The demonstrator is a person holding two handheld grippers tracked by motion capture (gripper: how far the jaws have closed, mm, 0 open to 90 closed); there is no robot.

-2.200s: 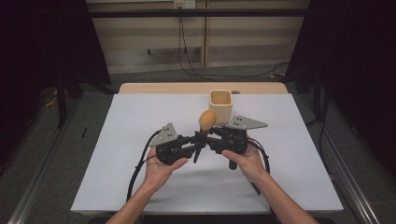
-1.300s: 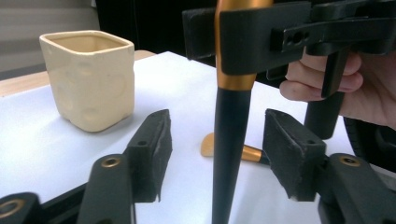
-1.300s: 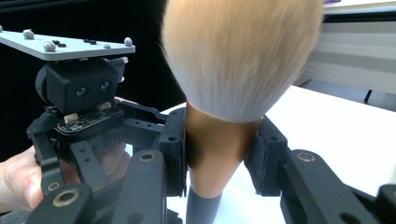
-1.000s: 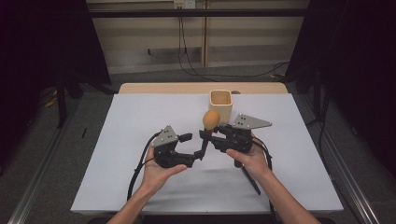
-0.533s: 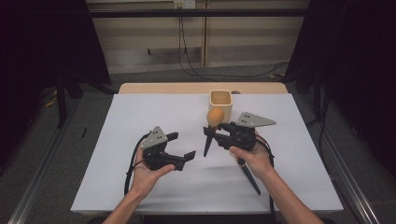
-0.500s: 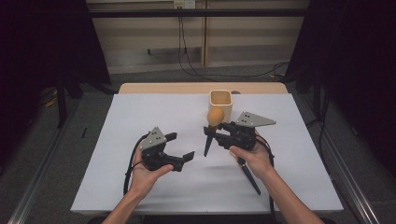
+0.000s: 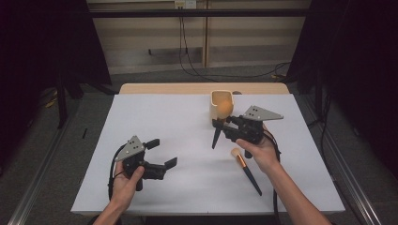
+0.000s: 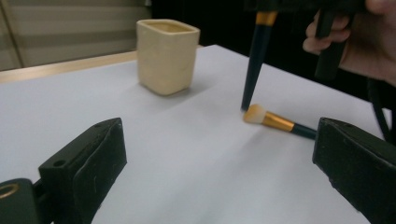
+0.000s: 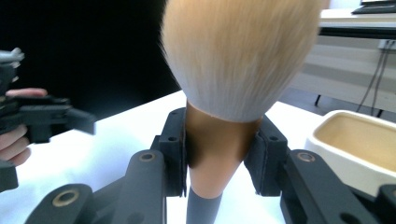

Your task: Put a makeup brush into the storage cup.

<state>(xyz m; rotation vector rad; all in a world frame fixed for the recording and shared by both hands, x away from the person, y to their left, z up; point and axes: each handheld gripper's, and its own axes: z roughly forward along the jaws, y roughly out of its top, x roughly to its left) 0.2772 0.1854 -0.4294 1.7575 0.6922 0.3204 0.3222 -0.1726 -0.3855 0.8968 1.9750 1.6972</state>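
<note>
The white table (image 7: 178,117) carries a cream cup (image 7: 221,102) near its far edge. The right gripper (image 7: 224,124) stands just in front of the cup, clamped on the copper ferrule of a large brush (image 9: 233,70), bristles up, dark handle pointing down toward the table. The left gripper (image 7: 162,152) hovers over the near left area, well apart from it; its jaws have just been opening and now stand wide with nothing between them. A small brush (image 7: 245,168) lies flat beside the right hand.
</note>
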